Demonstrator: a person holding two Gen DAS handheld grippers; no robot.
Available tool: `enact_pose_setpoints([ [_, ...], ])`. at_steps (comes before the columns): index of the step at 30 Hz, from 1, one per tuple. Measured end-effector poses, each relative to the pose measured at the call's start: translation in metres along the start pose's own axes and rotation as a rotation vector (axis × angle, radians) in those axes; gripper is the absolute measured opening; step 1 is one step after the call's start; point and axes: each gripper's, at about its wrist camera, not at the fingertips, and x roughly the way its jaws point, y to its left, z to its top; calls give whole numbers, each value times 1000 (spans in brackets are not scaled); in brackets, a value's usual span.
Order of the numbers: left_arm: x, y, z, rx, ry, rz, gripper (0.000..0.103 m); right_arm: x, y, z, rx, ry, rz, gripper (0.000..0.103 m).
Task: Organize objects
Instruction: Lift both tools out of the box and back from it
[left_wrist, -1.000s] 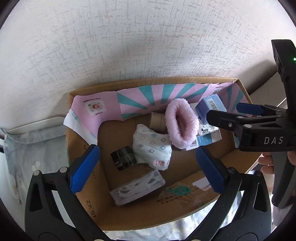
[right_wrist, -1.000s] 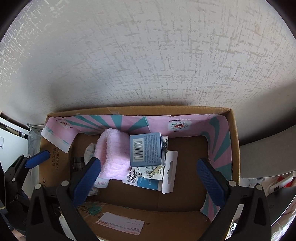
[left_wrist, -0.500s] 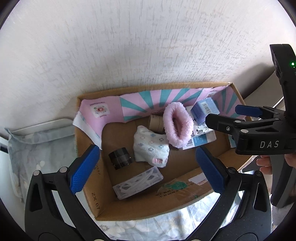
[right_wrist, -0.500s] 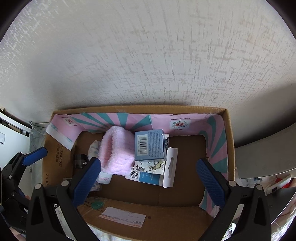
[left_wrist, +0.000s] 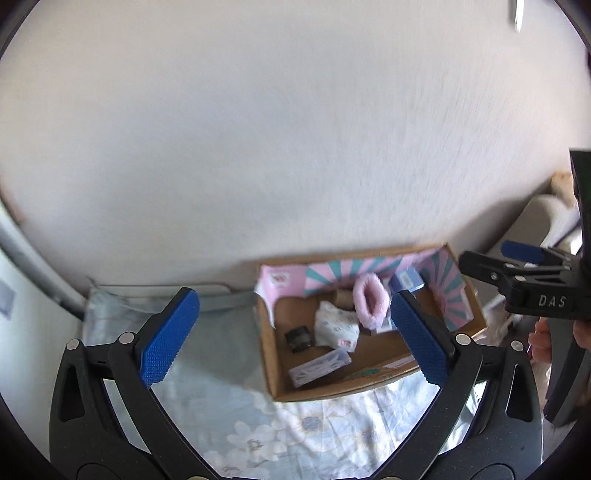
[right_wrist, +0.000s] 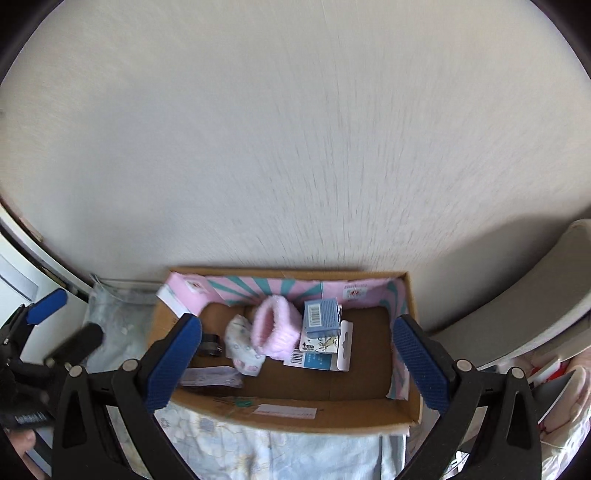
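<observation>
- The cardboard box (right_wrist: 412, 404) was matt brown, lined with pink-and-teal printed paper (right_wrist: 258, 286).
- A fluffy pink sock (right_wrist: 275, 330) and a knitted white sock (right_wrist: 242, 343) lay inside.
- Each claw's pads (right_wrist: 173, 362) were dimpled blue rubber on matt black plastic.
- Floral cloth (left_wrist: 229, 373) covered the bed.

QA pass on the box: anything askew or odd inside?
Mostly loose clutter. In the box, the blue carton sits tilted atop a flat blister card, leaning on the pink sock. The pink-teal paper liner folds out over the left wall. No spills visible.
</observation>
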Motion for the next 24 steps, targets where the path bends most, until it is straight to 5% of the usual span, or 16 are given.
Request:
enact_pose_setpoints([
  [9,-78,25,-25,-9,-116,47,103,-67,37,-39,-13,-119,-11,103],
  [24,-109,44,-73,-43,-160,-7,103,-90,66,-98,-18,-170,-82,103],
])
